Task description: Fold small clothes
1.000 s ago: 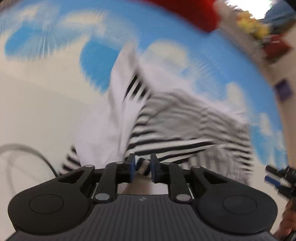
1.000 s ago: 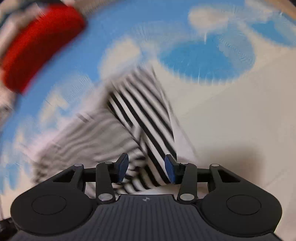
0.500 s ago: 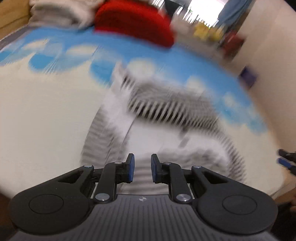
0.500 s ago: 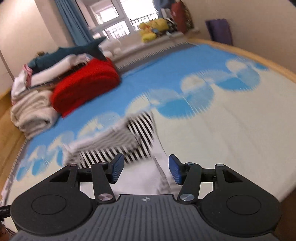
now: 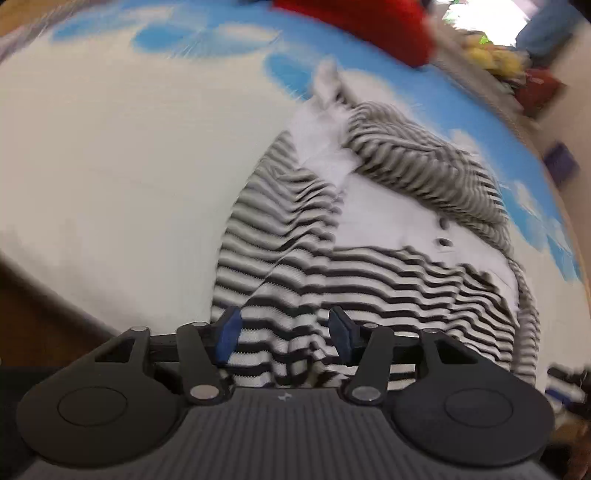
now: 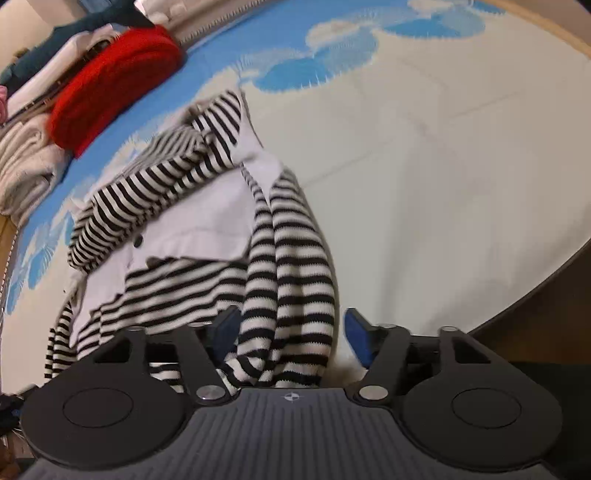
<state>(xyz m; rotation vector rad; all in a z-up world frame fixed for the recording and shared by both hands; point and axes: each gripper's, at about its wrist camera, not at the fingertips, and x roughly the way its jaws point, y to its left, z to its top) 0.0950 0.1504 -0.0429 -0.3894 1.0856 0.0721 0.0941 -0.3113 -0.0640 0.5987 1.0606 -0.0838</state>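
The black-and-white striped knit garment with a plain white panel (image 5: 369, 236) lies rumpled on the bed's cream sheet printed with blue-and-white clouds (image 5: 110, 147), near the bed's front edge. It is not flat: a striped sleeve is thrown across the white panel, and the hem is bunched toward the edge. That suggests the garment is laid here to be spread out before any fold is made.

Starting on the garment's left side, the left gripper (image 5: 282, 334) sits low at the hem, pointing along the garment toward the red folded blanket (image 5: 369, 26) beyond its far end. Its blue-padded fingers (image 5: 229, 332) are spread, with striped hem cloth lying between them but not pinched. This view is smeared, so fine contact is hard to judge.

On the garment's right side, the right gripper (image 6: 291, 336) is likewise low at the bed's edge. Its fingers (image 6: 356, 332) stand wide apart astride a striped sleeve that hangs in a long loop toward the camera. The cloth fills the gap loosely and nothing is clamped. Beside the red blanket, left of it in this view, sits a stack of pale folded towels (image 6: 22, 162), well apart from the garment.

Both grippers look poised to take the near corners, probably to tug the hem straight.
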